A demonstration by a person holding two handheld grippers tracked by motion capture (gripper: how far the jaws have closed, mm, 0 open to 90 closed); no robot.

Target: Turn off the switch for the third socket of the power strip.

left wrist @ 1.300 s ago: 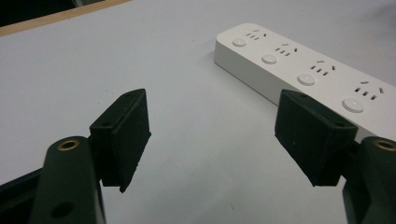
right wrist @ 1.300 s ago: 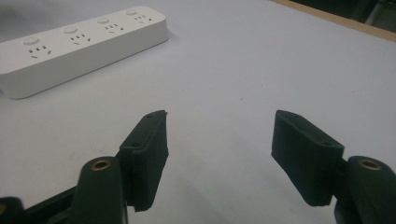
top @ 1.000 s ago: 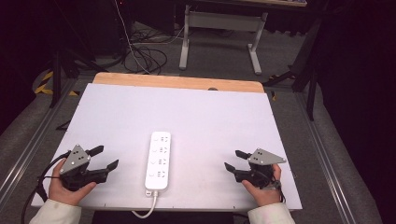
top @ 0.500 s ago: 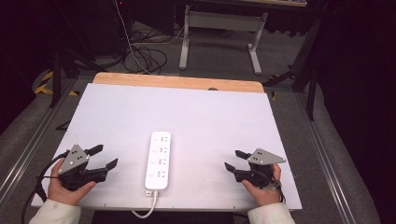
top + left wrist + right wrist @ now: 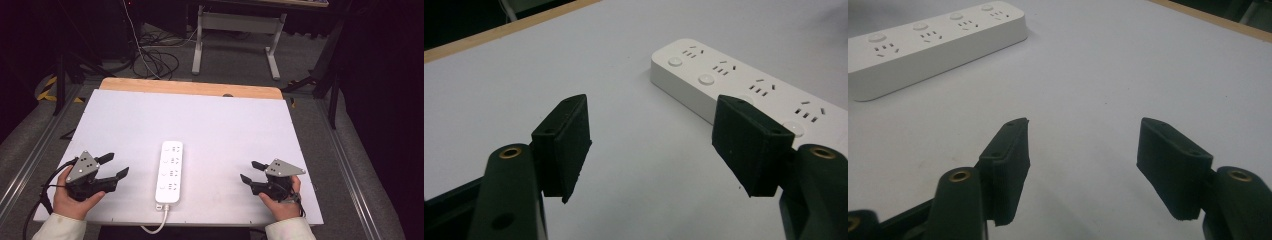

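We look down on a white table top (image 5: 210, 120) with a strip of bare wood along its far edge, and a white power strip (image 5: 170, 171) lies on it near the person's side, roughly midway between the two hands, its long axis running away from the person. Its white cable (image 5: 156, 227) leaves the near end and curls off the near edge of the table. The strip carries four socket groups, each with a round button beside it; in the left gripper view (image 5: 744, 90) these show clearly along its top face. To the left of the power strip, well apart from it, the person's left hand (image 5: 72, 197) holds the left gripper (image 5: 114, 166), whose black jaws are spread wide with nothing between them and point toward the strip. In that gripper's own view the gap (image 5: 651, 145) frames bare table, with the strip just beyond the right-hand jaw. To the right of the power strip, also well apart, the right hand (image 5: 280, 202) holds the right gripper (image 5: 250, 171), its jaws likewise released and empty, pointing back toward the strip; a grey three-cornered plate sits on top of each tool. In the right gripper view the jaws (image 5: 1083, 165) stand apart over plain white surface, and the strip (image 5: 933, 42) lies farther off at upper left. Whether either gripper rests on the table or hangs just above it we cannot tell. Beyond the table, on the grey floor, we see a tangle of dark cables (image 5: 155, 62) and the pale legs of a stand (image 5: 235, 40).
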